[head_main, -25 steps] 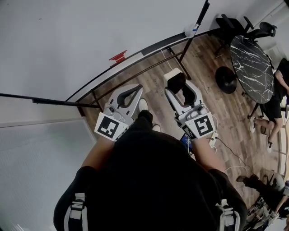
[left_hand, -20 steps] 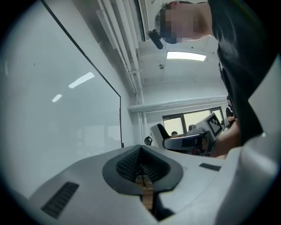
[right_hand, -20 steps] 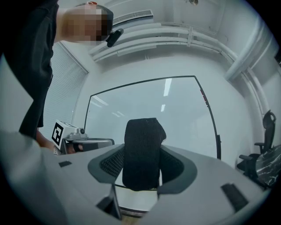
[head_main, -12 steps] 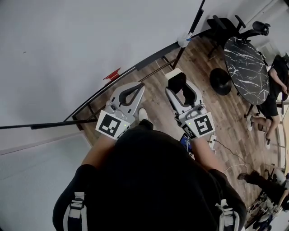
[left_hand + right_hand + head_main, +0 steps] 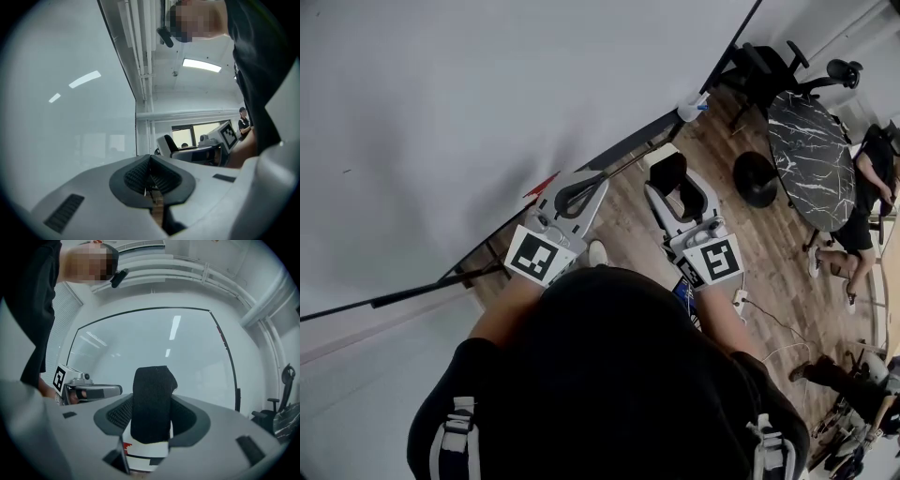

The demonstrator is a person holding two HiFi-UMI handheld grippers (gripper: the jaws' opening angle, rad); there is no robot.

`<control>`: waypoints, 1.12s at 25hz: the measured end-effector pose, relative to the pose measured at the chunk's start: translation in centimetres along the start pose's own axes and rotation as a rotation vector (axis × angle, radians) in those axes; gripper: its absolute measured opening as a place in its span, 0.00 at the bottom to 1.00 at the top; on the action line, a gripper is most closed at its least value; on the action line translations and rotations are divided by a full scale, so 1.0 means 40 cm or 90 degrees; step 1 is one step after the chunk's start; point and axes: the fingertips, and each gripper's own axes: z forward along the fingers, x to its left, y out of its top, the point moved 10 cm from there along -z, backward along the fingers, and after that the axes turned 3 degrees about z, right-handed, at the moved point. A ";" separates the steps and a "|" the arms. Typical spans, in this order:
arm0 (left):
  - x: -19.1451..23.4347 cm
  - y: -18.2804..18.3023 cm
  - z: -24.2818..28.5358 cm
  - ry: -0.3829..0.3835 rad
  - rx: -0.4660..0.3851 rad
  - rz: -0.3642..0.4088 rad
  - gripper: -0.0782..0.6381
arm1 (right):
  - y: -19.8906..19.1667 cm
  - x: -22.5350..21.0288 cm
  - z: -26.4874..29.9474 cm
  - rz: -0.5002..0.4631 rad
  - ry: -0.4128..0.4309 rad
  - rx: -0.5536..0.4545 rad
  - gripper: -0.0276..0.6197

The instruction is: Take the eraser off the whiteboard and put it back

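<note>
The eraser (image 5: 667,174), white-bodied with black felt, is clamped upright between the jaws of my right gripper (image 5: 666,165). In the right gripper view the eraser (image 5: 152,403) fills the middle of my right gripper (image 5: 151,417), facing the whiteboard (image 5: 154,338). My left gripper (image 5: 592,181) is shut and empty, its tip by the whiteboard's (image 5: 441,112) dark bottom rail (image 5: 623,148). In the left gripper view its pads (image 5: 138,177) meet with nothing between them, and the whiteboard (image 5: 61,103) lies to the left. Both grippers point level, side by side.
A red item (image 5: 542,185) lies on the rail and a white cup (image 5: 692,106) stands at its right end. A round black marble table (image 5: 811,159), office chairs (image 5: 769,66), a black round base (image 5: 755,178) and a seated person (image 5: 872,178) are to the right on the wooden floor.
Both grippers have moved closer to the whiteboard, which now fills more of the head view. The left tip now sits over the rail near the red item. The eraser stays gripped.
</note>
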 end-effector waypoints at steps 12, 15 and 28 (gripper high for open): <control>0.084 -0.019 0.033 -0.027 -0.003 -0.015 0.12 | -0.006 -0.020 0.099 -0.009 -0.028 0.016 0.39; 0.123 -0.050 0.062 -0.030 0.002 -0.020 0.12 | -0.032 -0.054 0.144 0.001 -0.029 0.017 0.39; 0.156 -0.077 0.194 0.032 0.017 -0.015 0.12 | -0.045 -0.238 0.271 0.005 0.028 0.021 0.39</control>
